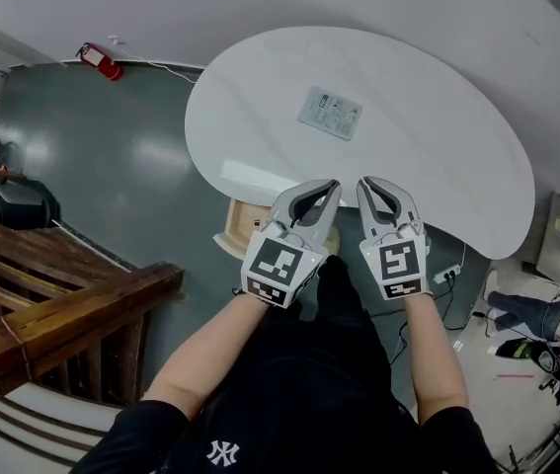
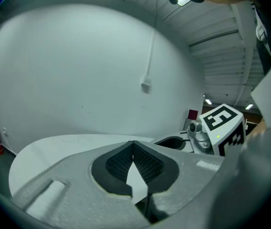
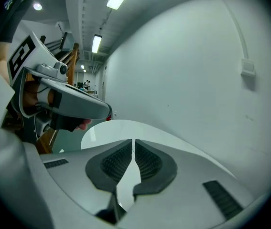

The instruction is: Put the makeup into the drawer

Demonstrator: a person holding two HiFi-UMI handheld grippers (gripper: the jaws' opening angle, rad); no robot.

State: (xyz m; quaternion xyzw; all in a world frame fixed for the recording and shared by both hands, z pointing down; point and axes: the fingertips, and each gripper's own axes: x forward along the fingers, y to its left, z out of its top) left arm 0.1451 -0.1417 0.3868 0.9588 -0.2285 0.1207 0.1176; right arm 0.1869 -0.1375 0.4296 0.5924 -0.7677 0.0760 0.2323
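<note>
At the far left a red fire extinguisher [image 1: 97, 59] lies on the grey floor [image 1: 112, 166] by the wall. Below it sits a black bag [image 1: 13, 201], and next to that a wooden bench [image 1: 72, 304] runs toward the person.

A white, rounded table [image 1: 260, 117] fills the middle of the head view, up against a pale wall [image 2: 78, 70]. A flat pale pack [image 1: 329, 113] lies on the tabletop, alone near its centre; it may be the makeup, but its print is too small to read. No view shows the drawer.

The left gripper [image 1: 329, 191] is held over the near edge of the table, well short of the pack. Its jaws are closed: in the left gripper view the ribbed black pads [image 2: 121, 162] meet at their tips, with nothing between them and only the tabletop showing below.

Just beside it, apart from it, the right gripper [image 1: 368, 186] points the same way, also over the near edge and well short of the pack. Its jaws are closed too: in the right gripper view the pads [image 3: 116, 163] come together at the tips with only a thin slit between them, and they hold nothing. Each gripper view shows the other gripper at its side.

To the right, past the table's edge, a white power strip [image 1: 445, 275] lies on the floor among cables.
</note>
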